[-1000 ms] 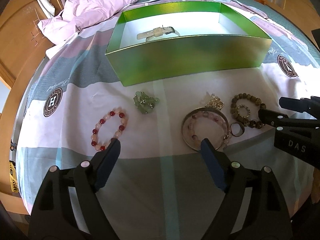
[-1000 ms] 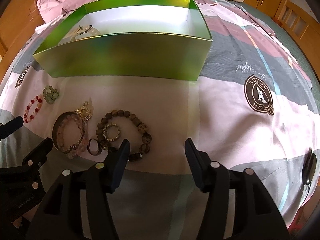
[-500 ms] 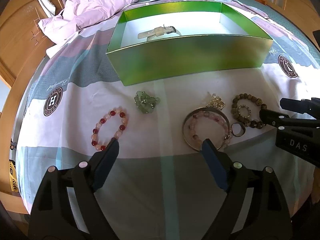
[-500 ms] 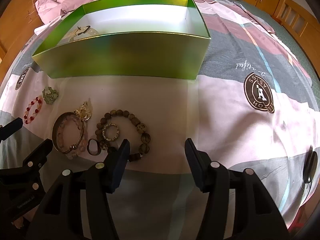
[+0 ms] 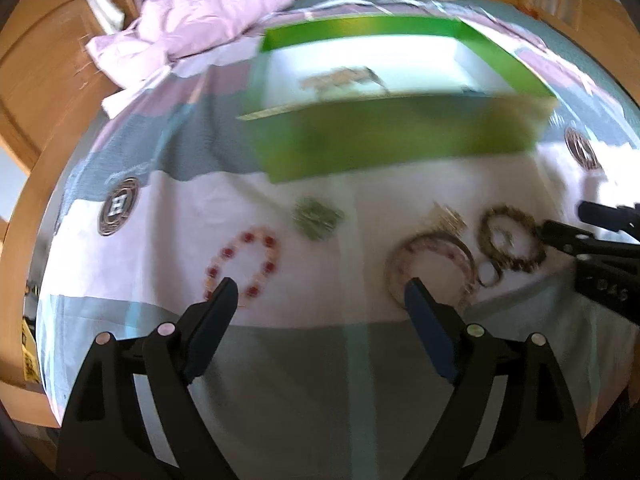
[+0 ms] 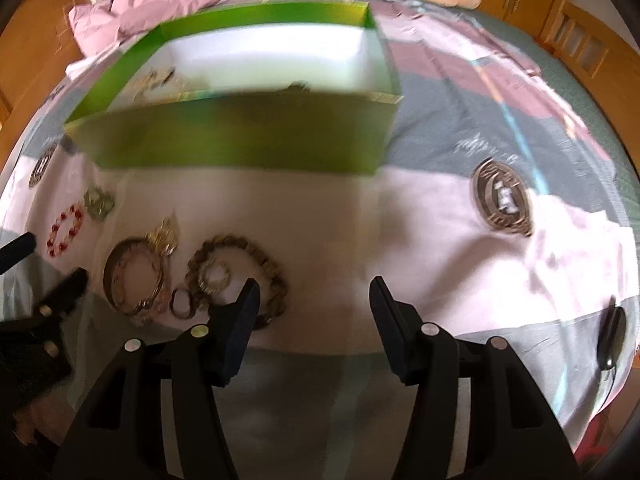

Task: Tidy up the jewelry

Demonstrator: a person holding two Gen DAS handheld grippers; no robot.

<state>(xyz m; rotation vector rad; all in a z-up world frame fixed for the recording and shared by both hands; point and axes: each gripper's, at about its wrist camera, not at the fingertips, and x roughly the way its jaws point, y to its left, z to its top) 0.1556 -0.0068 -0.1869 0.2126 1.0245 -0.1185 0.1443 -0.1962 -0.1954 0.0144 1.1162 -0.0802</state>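
Both tools, left [image 5: 320, 296] and right [image 6: 314, 290], gape empty over a patchwork-sheeted bed [image 6: 460, 220]; beaded bracelets [image 5: 244, 266] lie before the green cardboard box [image 5: 396, 148].

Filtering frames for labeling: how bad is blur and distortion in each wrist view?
Left wrist: motion smear on the green box and the jewelry, while the left gripper is sharp; strong fisheye bowing. Right wrist: similar smear on the box and the brown bead bracelet; right gripper crisp.

A round badge [image 5: 119, 207] on the bedsheet [image 5: 168, 240] bears a blurred "H"; the other badge [image 6: 503, 203] is too smeared to read.
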